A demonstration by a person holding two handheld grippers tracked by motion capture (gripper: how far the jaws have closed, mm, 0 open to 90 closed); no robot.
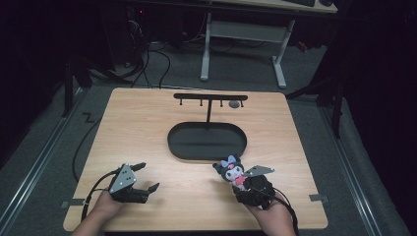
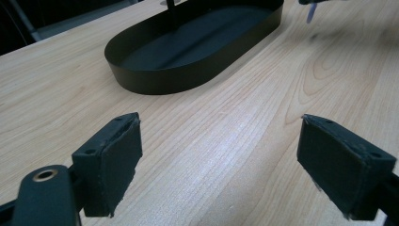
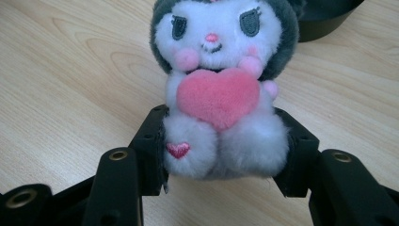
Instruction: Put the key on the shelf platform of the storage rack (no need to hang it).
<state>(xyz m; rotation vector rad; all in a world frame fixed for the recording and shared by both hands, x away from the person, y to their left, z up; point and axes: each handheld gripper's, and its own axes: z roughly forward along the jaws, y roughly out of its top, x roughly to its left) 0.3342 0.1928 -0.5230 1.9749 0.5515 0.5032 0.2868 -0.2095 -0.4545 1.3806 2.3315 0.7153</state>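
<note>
- Plush doll (image 3: 221,94) with grey hood, white face and a pink heart at its chest sits clamped in my right gripper (image 3: 221,155), filling the upper centre of the right gripper view; the two black jaws press into its lower body from either side.
- In the high view the doll (image 1: 232,169) appears at lower right of centre, just below the near rim of the black oval tray (image 1: 179,147), with my right gripper (image 1: 253,189) behind it at the bottom edge of the wooden table (image 1: 147,118).
- My left gripper (image 1: 142,179) is at the lower left of the high view, jaws spread wide and holding nothing; in the left gripper view its pads (image 2: 110,160) frame bare wood, with the tray (image 2: 155,80) at upper centre.
- A black rack with small hooks (image 1: 210,98) rises from the tray's far side (one hook seems to carry a small dark object, too small to identify).
- Handling, as I judge it: the doll looks light and soft, its fur squashing under the pads, so nothing fragile, but a squeezed plush can slip or twist. The low, round body is the sound place to hold; the big head would likely wobble or compress.
</note>
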